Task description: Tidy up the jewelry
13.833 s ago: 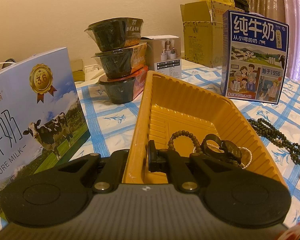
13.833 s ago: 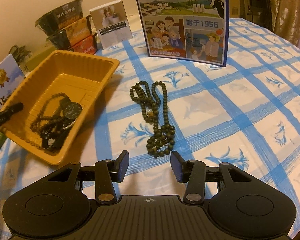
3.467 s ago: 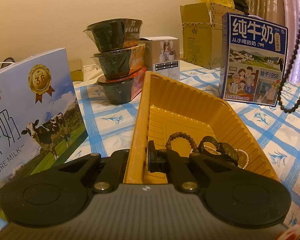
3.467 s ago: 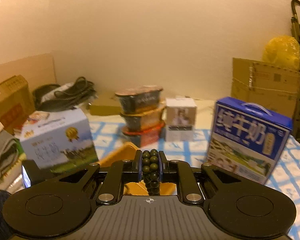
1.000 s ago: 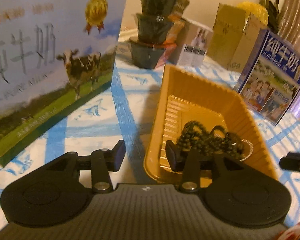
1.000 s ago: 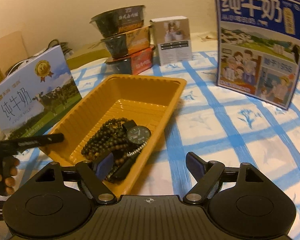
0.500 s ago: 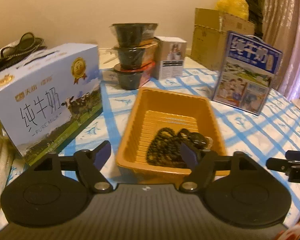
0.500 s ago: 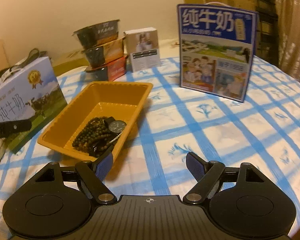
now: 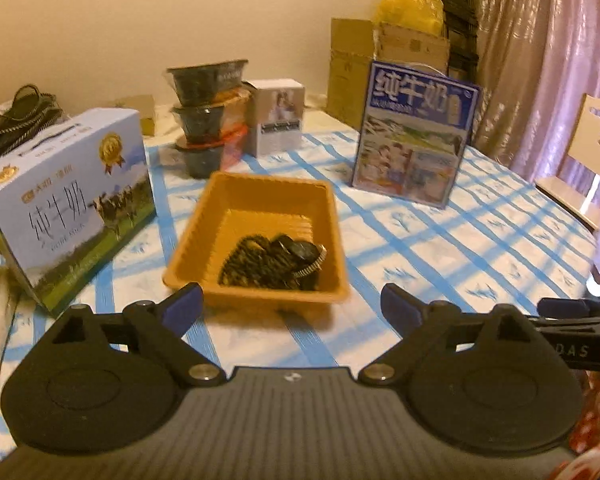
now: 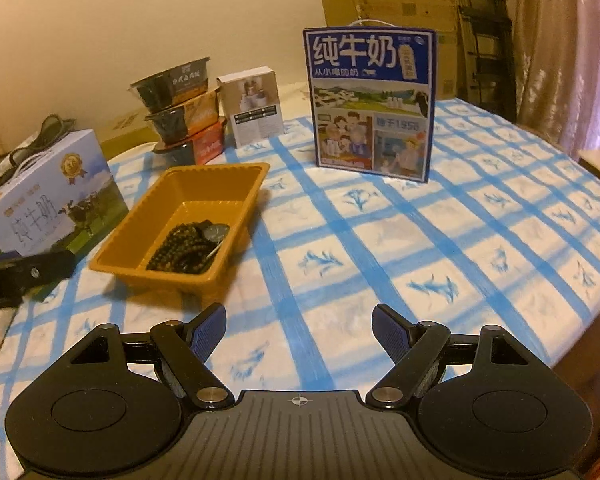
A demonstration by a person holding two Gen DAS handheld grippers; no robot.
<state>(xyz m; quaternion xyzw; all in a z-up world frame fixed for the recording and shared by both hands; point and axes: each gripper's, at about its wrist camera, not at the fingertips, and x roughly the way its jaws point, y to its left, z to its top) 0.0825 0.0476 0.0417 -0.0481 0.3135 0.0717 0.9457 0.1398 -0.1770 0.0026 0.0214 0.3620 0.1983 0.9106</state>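
Note:
An orange plastic tray sits on the blue-checked tablecloth. In it lie dark bead strings and a black wristwatch, heaped at its near end. My left gripper hangs above the table in front of the tray, its jaws still opening wide with nothing between them. My right gripper is held open over bare cloth to the right of the tray, also with nothing in it. Each gripper shows at the edge of the other's view.
A light-blue milk carton box stands left of the tray. A dark-blue milk box stands behind on the right. Stacked black bowls and a small white box stand at the back. A chair is at the far right.
Both grippers have pulled back and up from the tray, which now looks smaller. The left jaws have spread much wider. The right jaws keep the same gap.

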